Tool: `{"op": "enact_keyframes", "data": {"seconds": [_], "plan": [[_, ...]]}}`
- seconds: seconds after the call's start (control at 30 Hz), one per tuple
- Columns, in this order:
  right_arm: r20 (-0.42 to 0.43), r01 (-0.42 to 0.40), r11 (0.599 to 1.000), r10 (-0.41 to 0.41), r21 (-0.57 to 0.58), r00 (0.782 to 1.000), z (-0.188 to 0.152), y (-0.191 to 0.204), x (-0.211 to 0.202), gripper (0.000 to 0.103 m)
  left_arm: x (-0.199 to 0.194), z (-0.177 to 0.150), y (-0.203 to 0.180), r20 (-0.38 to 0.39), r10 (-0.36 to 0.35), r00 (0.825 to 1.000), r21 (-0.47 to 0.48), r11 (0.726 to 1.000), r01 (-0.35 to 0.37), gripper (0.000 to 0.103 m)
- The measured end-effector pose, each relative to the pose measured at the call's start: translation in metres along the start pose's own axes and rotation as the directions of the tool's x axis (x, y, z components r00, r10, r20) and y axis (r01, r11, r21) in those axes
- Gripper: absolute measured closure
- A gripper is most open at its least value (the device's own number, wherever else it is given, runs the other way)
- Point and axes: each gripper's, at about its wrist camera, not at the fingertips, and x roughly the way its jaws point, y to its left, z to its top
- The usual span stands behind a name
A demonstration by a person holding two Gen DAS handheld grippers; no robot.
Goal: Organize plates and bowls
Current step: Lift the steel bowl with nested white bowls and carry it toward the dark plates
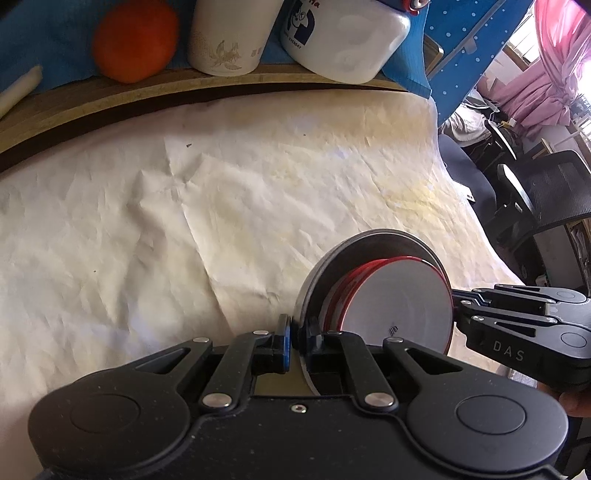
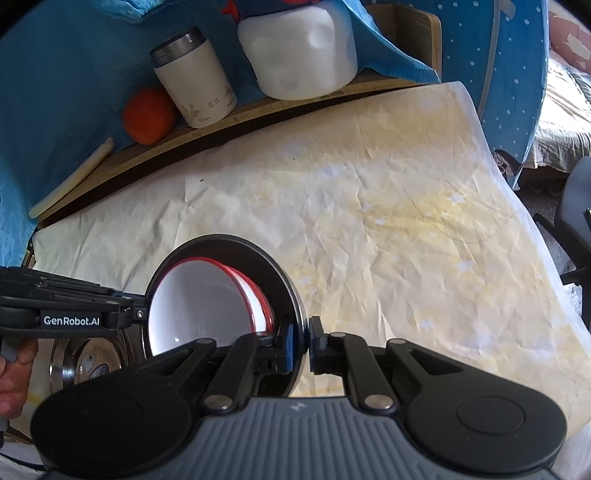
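Note:
A dark grey plate (image 1: 369, 240) carries a stack of white bowls with red rims (image 1: 399, 295). Both grippers hold the plate by opposite edges, above the cream cloth. My left gripper (image 1: 297, 334) is shut on the plate's near rim. My right gripper (image 2: 307, 338) is shut on the plate's rim (image 2: 236, 242) on its side; the bowls (image 2: 199, 302) show inside it. The right gripper also shows in the left wrist view (image 1: 458, 306), and the left gripper in the right wrist view (image 2: 142, 308).
A wrinkled cream cloth (image 1: 184, 206) covers the table. A wooden shelf (image 1: 110, 96) at the back holds an orange (image 1: 135, 38), a white tumbler (image 1: 229, 33) and a white jug (image 1: 347, 40). A steel dish (image 2: 88, 363) lies below left. A chair (image 1: 546, 199) stands right.

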Motion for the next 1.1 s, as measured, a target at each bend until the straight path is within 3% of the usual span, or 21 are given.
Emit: {"op": "enact_keyframes", "data": {"seconds": [1.1], "plan": [[0.041, 0.008, 0.997, -0.005, -0.077, 0.999, 0.014, 0.020, -0.011, 0.094, -0.027, -0.001, 0.010, 0.064, -0.001, 0.998, -0.046, 0.999, 0.004, 0.097]]}}
